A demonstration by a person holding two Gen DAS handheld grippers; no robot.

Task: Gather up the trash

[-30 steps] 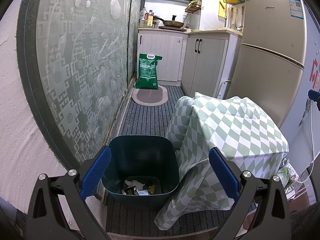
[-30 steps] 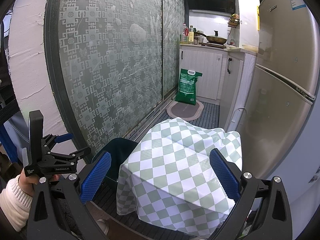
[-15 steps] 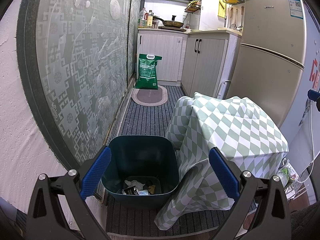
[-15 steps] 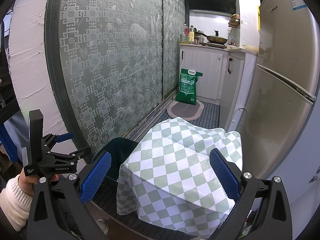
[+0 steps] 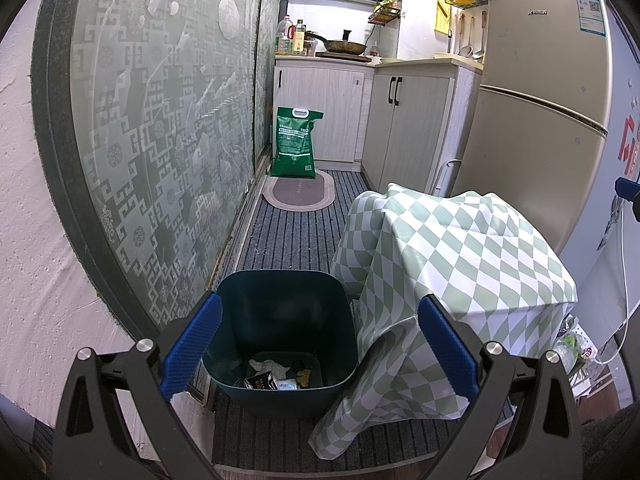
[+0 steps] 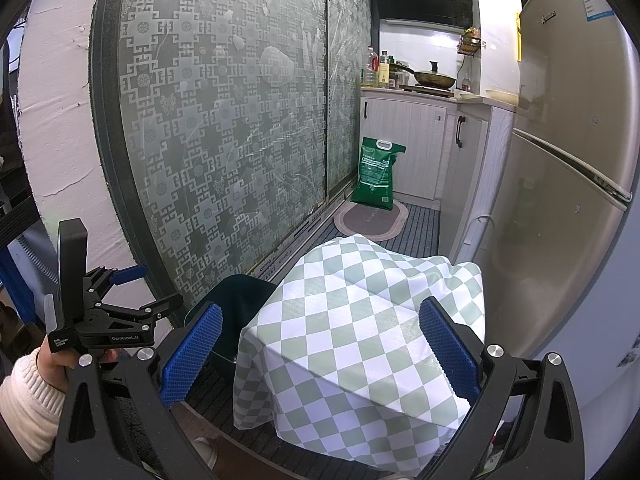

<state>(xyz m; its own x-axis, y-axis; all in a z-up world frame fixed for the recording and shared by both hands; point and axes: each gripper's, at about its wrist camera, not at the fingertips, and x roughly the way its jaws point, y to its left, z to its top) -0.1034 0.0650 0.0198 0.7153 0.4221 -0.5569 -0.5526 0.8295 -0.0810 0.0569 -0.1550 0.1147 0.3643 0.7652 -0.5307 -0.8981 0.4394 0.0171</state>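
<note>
The dark teal trash bin point(image 5: 280, 312) stands upright on the striped floor mat point(image 5: 296, 236), its open mouth facing up, between the frosted patterned sliding door point(image 5: 160, 128) and a low stand draped in a green-and-white checked cloth point(image 5: 452, 264); the cloth's hanging edge lies just beside the bin's right wall. At the bin's bottom lie pieces of trash point(image 5: 276, 374): crumpled white paper, a small dark packet and a brownish scrap, too jumbled to give any long axis.

The left gripper point(image 5: 320, 344) hangs above the bin with its blue-padded jaws spread wide, holding nothing. The right gripper point(image 6: 320, 348) is likewise spread wide and empty, above the checked cloth; from its camera the left gripper shows at lower left, held by a hand point(image 6: 50, 360) in a cream knit sleeve.

Farther back, a green sack point(image 5: 295, 142) stands upright against the white cabinets, and a beige refrigerator point(image 5: 540, 120) stands to the right.
</note>
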